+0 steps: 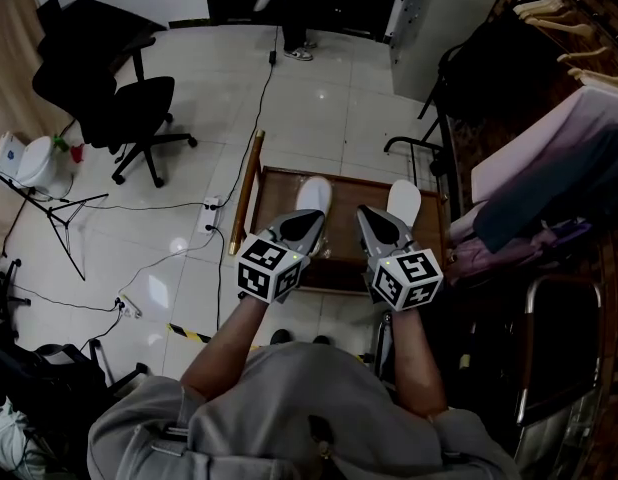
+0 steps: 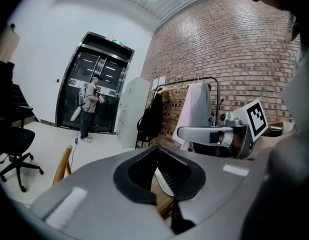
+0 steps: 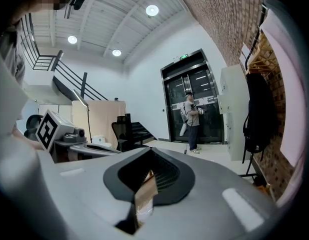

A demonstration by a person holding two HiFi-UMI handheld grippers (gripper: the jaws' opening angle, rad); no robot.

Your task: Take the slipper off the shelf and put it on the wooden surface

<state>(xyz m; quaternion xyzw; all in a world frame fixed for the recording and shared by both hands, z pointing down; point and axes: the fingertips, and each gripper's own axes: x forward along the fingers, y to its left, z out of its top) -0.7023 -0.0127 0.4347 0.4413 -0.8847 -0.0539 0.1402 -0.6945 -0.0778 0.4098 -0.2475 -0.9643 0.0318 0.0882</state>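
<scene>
While my left gripper and right gripper hang closed and empty over the wooden surface, the slipper and its twin sit there, so one sloppy dip could knock them off.

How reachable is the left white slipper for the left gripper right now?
Likely yes: the left gripper sits right by the slipper, with nothing visible between them, but its jaws are shut.

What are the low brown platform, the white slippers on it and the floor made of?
Platform: apparently wood, brown with a slight sheen and a framed rim. Slippers: probably soft white fabric or foam, matte; too small to be sure. Floor: likely glazed tile, pale squares with joint lines, reflecting lights.
</scene>
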